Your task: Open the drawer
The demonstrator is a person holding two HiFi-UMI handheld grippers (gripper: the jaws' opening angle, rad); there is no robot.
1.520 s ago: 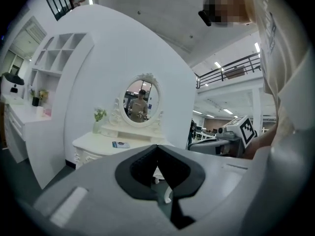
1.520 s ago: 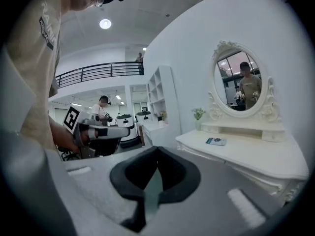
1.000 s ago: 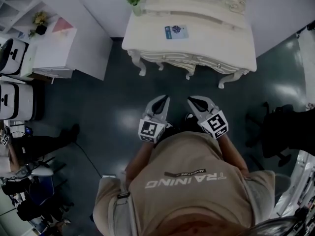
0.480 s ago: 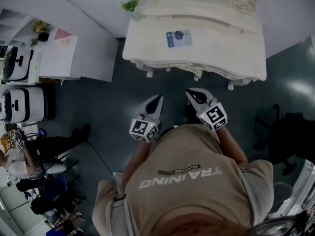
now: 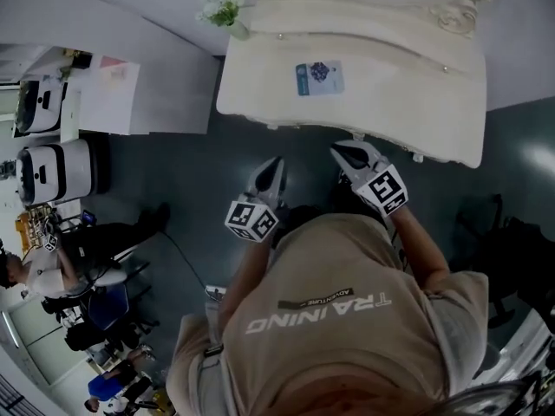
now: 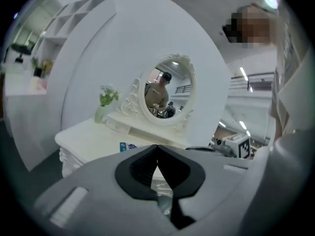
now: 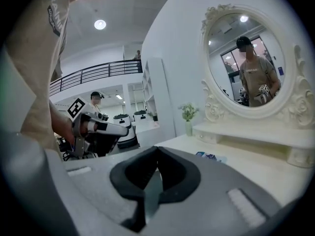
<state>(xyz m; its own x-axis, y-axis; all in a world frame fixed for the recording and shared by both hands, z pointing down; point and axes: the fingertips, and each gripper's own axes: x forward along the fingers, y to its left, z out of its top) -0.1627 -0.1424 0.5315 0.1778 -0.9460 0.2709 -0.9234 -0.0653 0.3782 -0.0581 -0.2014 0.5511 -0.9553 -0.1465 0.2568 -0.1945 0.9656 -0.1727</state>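
My left gripper (image 5: 276,163) has its two fingers pressed together, with nothing between them. My right gripper (image 5: 341,151) is the same: closed and empty. Both point at the white dressing table (image 5: 390,102) in front of me. The right one's tip is just at the table's front edge, and the left one is a bit short of it. The drawer is in the table's front, tucked under the top, so from above I can't see it well. A small blue card (image 5: 319,77) lies on the top. A little plant (image 5: 224,7) stands at a back corner, beside the round mirror (image 7: 246,63).
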